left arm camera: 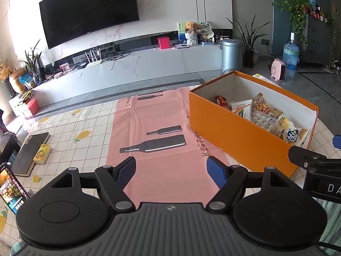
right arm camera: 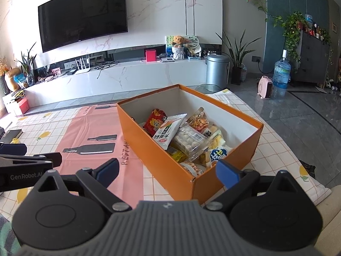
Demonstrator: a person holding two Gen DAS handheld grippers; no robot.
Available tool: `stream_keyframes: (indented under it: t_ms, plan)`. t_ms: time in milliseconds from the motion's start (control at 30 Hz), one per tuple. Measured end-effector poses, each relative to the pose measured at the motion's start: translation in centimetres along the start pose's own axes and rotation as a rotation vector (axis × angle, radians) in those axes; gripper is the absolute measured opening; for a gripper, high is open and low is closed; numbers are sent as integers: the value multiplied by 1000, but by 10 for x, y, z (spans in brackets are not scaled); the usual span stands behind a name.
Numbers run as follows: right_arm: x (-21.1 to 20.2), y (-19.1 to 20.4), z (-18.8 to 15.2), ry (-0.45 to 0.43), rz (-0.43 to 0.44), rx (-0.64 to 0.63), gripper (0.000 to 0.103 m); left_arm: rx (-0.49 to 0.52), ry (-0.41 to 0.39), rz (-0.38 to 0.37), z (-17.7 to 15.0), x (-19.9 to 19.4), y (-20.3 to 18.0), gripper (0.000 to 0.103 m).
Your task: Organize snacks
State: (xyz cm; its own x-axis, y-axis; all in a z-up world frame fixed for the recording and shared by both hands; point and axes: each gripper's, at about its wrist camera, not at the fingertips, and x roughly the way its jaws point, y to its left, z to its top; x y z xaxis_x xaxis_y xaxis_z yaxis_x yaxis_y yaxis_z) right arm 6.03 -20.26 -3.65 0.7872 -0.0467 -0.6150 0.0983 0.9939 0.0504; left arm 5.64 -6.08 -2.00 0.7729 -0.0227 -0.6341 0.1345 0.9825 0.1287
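Right wrist view showed the orange box (right arm camera: 162,160) at frame centre, snack packets (right arm camera: 187,138) already heaped inside — sorting looked nearly done or paused. Both the right gripper (right arm camera: 168,171) and left gripper (left arm camera: 171,170) stood wide open, empty. Next move (a guess): reach in for a packet. Legible: "GenRobot.AI" at left edge; "REST…" on the pink mat (left arm camera: 153,117).
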Motion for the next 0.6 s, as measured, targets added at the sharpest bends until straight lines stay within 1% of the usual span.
stream_keyframes:
  t_ms: [600]
  plan:
    - [-4,4,1,-2,3,-8,95,-29,-4,6,-1,-5,6,89]
